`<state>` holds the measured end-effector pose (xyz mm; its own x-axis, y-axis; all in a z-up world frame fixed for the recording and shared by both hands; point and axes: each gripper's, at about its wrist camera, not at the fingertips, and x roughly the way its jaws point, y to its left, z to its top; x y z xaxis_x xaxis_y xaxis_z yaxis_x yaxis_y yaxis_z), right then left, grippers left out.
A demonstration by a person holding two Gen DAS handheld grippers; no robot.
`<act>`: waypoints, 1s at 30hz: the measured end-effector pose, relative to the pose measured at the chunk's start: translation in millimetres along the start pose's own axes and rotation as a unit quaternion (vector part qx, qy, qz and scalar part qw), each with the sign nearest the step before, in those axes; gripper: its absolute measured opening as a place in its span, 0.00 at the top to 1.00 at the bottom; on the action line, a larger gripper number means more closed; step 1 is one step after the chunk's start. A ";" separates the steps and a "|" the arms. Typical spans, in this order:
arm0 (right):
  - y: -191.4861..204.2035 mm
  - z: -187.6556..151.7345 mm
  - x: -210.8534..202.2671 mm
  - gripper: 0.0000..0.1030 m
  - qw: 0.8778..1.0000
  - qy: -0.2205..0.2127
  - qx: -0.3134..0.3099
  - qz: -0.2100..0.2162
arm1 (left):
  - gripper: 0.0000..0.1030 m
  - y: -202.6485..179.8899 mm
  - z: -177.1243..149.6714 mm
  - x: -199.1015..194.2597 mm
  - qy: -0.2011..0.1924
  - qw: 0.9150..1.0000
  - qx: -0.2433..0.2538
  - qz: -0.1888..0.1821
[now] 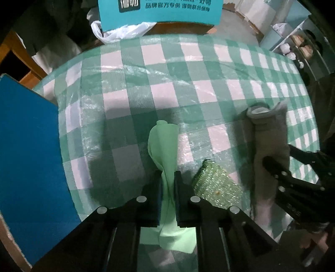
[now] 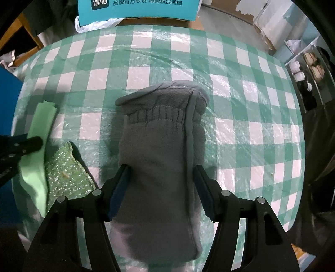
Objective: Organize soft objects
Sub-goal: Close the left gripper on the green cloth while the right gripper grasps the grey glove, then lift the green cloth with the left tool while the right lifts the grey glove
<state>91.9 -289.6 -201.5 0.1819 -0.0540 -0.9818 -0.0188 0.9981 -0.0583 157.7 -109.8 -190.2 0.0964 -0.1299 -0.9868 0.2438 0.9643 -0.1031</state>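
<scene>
Left tool point(image 1: 168, 180) pinched tight on green cloth point(image 1: 165, 144), right tool point(image 2: 160, 177) half-wide, clasping grey mitten point(image 2: 161, 134)

The worktop point(image 2: 240, 87) wears a green-and-white checked cover under a film of clear, crinkled plastic. Beyond the worktop's far edge stands a teal box point(image 1: 161, 10) printed with white characters — a white plastic bag point(image 1: 117, 31) bunched against its lower left. Left of the worktop sits a blue panel point(image 1: 27, 159). Past the worktop's far right corner — pale shelving point(image 2: 307, 62) holding small, indistinct items.
</scene>
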 end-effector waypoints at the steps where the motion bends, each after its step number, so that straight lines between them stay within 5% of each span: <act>1: 1.8 -0.6 1.6 0.49 1.000 0.000 -0.004 -0.002 | 0.90 0.3 -4.5 -5.3 -0.003 1.000 0.001 -0.001; 4: 5.7 -4.1 1.0 0.73 1.000 -0.002 -0.016 -0.004 | 0.90 2.8 -7.9 -16.8 -0.012 1.000 0.002 -0.004; 7: 6.6 -5.7 -3.5 0.83 1.000 -0.008 -0.025 -0.007 | 0.92 0.7 -19.4 -29.6 -0.018 1.000 0.003 -0.008; 30: -4.6 -6.0 -103.0 0.86 0.994 -0.096 -0.023 0.054 | 0.93 -4.5 -37.6 -114.3 -0.097 0.995 0.024 -0.017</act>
<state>67.4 -288.8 -101.2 0.3601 0.0643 -0.9307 -0.0926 0.9952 0.0329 109.3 -90.5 -81.7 0.2703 -0.2078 -0.9401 0.2957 0.9472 -0.1244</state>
